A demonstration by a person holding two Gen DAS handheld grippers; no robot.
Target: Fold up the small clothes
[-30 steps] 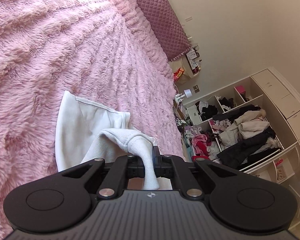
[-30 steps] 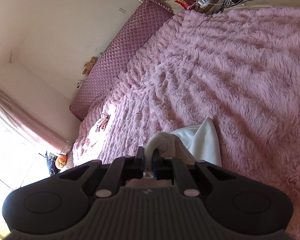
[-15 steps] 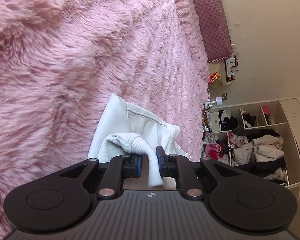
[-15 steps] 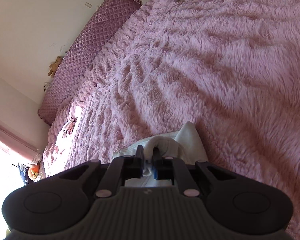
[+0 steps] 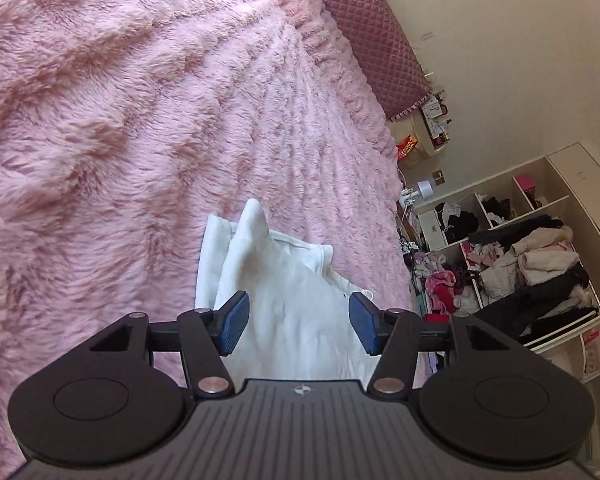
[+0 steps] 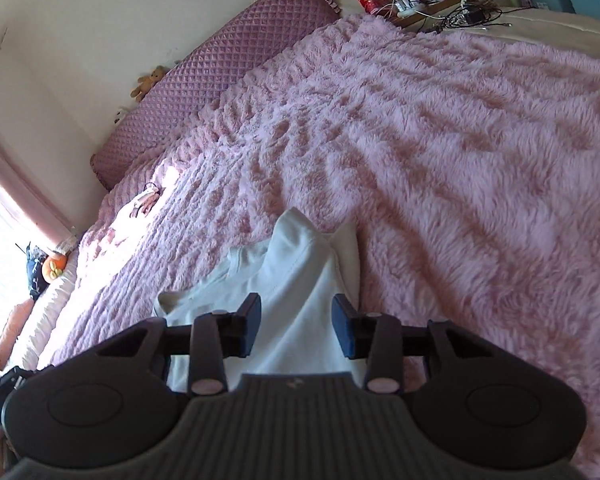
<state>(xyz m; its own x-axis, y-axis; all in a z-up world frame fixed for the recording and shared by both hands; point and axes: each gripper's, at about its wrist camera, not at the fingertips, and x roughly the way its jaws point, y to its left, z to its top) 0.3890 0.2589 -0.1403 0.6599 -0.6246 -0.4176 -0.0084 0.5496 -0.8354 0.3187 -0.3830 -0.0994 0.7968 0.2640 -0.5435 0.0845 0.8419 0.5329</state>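
A small white garment (image 5: 284, 296) lies folded on the fluffy pink bedspread (image 5: 120, 120), with one corner sticking up. My left gripper (image 5: 298, 322) is open just above it, blue pads apart on either side of the cloth, holding nothing. The garment also shows in the right wrist view (image 6: 296, 304), with a seam and a raised corner. My right gripper (image 6: 296, 330) is open above it and holds nothing. The near part of the garment is hidden under both gripper bodies.
A quilted mauve headboard cushion (image 6: 220, 68) runs along the wall. A bedside table (image 6: 428, 4) carries a lamp, cables and a snack bag. Open shelves stuffed with clothes (image 5: 532, 264) stand beyond the bed edge. A small pink item (image 6: 144, 202) lies on the bedspread.
Both grippers were shut on bunched white cloth; both have opened and let it go. The garment now lies flatter on the bedspread.
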